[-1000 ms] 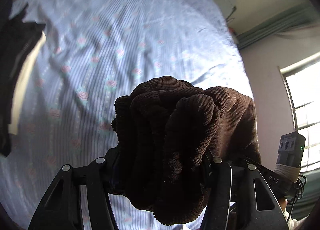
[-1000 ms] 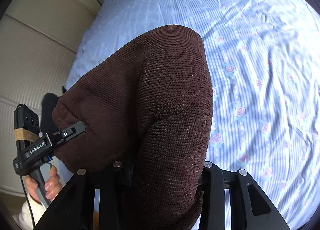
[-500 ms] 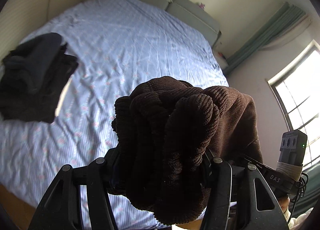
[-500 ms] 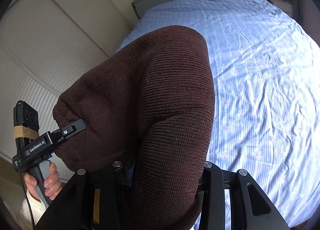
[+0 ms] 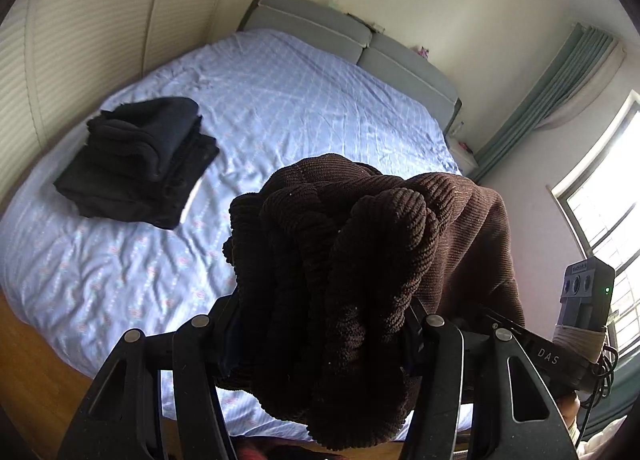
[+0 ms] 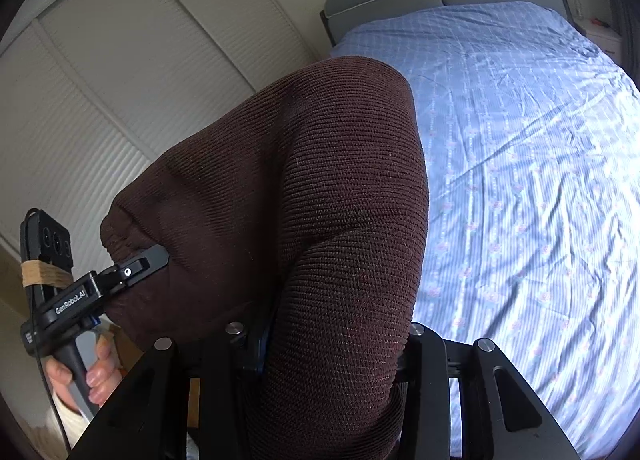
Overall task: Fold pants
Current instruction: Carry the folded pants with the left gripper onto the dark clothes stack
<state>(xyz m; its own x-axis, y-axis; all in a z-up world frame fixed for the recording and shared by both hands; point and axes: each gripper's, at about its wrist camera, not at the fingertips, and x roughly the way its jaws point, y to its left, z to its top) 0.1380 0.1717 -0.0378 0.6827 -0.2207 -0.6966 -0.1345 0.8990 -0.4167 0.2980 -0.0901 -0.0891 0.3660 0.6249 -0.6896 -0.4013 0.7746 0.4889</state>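
Dark brown corduroy pants [image 5: 360, 260] fill the middle of both views, held up in the air above the near end of the bed. My left gripper [image 5: 324, 324] is shut on a thick bunched wad of them. My right gripper [image 6: 324, 336] is shut on another part of the brown pants [image 6: 304, 196], which drape over its fingers. The left gripper also shows in the right wrist view [image 6: 136, 264], clamped on the waistband edge. The right gripper's body shows at the right of the left wrist view [image 5: 552, 356]. The fingertips are hidden by cloth.
A bed with a light blue flowered sheet [image 5: 280, 108] lies ahead, with a grey headboard [image 5: 360, 44]. A stack of folded black clothes [image 5: 140, 164] lies on its left side. White slatted closet doors [image 6: 120, 80] stand left. A window [image 5: 600, 200] and green curtain [image 5: 560, 92] are right.
Both grippers have lifted and tilted up with the pants still held; the views went from looking down at the sheet to seeing the whole bed, headboard and walls. The grip looks unchanged.
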